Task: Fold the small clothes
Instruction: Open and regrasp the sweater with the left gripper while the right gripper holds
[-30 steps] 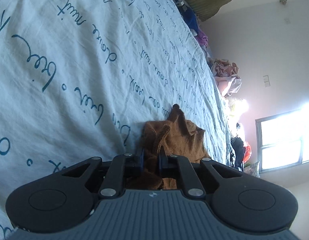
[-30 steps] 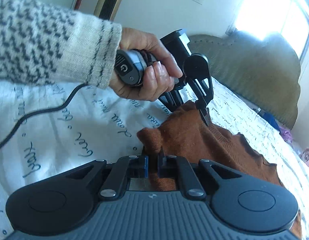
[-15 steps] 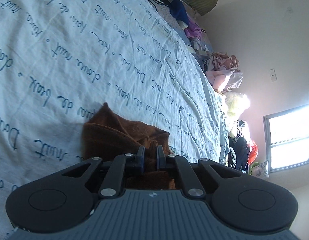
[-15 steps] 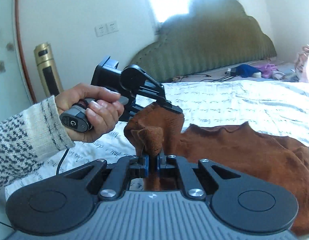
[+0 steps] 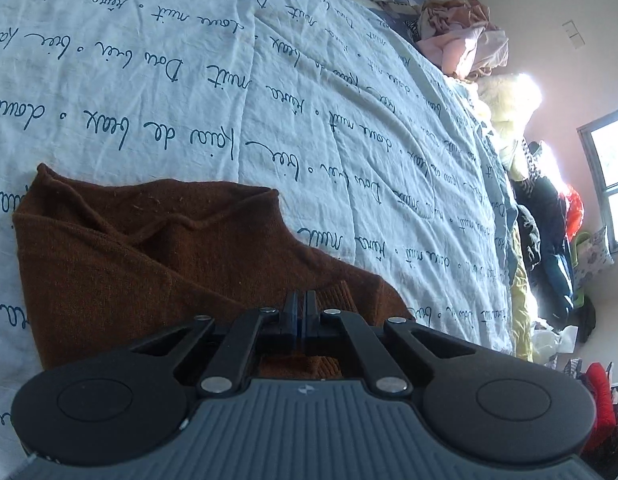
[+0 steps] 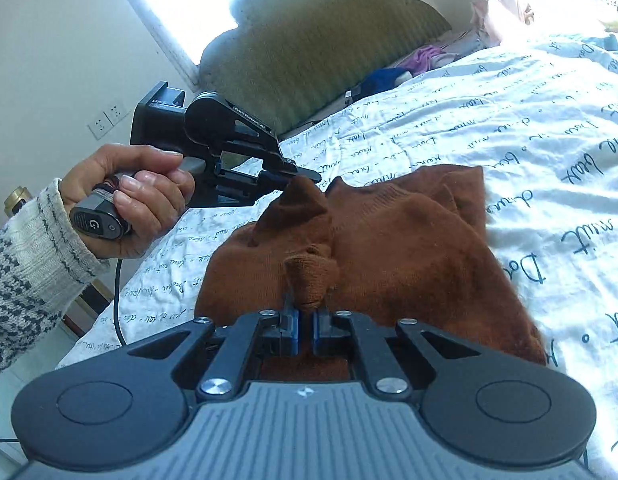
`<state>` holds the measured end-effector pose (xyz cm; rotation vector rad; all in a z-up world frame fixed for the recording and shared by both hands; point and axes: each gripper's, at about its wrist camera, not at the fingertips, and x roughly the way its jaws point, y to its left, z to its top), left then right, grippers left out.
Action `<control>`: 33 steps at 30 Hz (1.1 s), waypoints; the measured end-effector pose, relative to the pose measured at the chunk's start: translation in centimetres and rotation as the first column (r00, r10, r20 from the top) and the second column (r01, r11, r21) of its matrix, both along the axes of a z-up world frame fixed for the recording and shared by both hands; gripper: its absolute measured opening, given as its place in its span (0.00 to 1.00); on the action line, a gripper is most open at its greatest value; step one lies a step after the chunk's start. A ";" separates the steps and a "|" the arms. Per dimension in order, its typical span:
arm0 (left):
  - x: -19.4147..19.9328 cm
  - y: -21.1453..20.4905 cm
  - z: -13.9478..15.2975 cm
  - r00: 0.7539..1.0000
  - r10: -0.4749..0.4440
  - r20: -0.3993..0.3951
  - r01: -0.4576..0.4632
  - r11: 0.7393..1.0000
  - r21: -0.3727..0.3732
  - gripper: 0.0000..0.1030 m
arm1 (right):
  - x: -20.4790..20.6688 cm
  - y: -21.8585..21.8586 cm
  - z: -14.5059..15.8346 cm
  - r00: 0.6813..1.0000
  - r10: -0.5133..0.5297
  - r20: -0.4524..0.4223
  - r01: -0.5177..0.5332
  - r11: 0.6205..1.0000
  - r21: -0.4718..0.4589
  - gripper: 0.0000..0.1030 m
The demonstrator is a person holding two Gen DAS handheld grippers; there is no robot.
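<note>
Left hand [image 6: 125, 204] gripping handle, both grippers' jaws clamped on brown sweater [image 6: 389, 248], angled downward

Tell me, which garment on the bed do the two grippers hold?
The brown knit garment spread on the printed bedsheet. Both the left gripper and the right gripper pinch it; the pink clothes lie heaped at the bed's far edge, untouched.

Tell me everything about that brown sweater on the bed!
The brown sweater looks like soft, fuzzy knit wool. It lies rumpled and partly folded on the white bedspread with dark handwriting. Two corners are lifted: the right tongs pinch one bunched corner, and the left tongs pinch another beside it.
</note>
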<state>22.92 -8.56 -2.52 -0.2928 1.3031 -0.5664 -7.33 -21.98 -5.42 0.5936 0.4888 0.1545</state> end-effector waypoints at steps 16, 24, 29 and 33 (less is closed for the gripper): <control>-2.9 -6.1 1.4 0.965 -0.237 0.113 0.137 0.822 0.553 0.96 | 0.3 1.8 -0.9 0.998 0.058 -0.009 -0.058 0.998 -0.015 0.07; -7.7 -11.1 4.3 0.872 -0.388 0.298 0.086 0.721 0.688 1.00 | -0.3 1.3 -1.1 0.998 0.064 -0.007 -0.064 0.998 0.027 0.07; -7.3 -11.5 -0.3 0.897 -0.397 0.191 0.098 0.603 0.792 0.88 | -0.1 1.1 -1.2 0.997 0.072 0.005 -0.072 0.996 0.051 0.07; -6.1 -10.4 -2.4 0.927 -0.329 0.183 0.062 0.613 0.788 0.60 | -0.2 0.9 -1.3 0.997 0.075 0.007 -0.075 0.995 0.067 0.07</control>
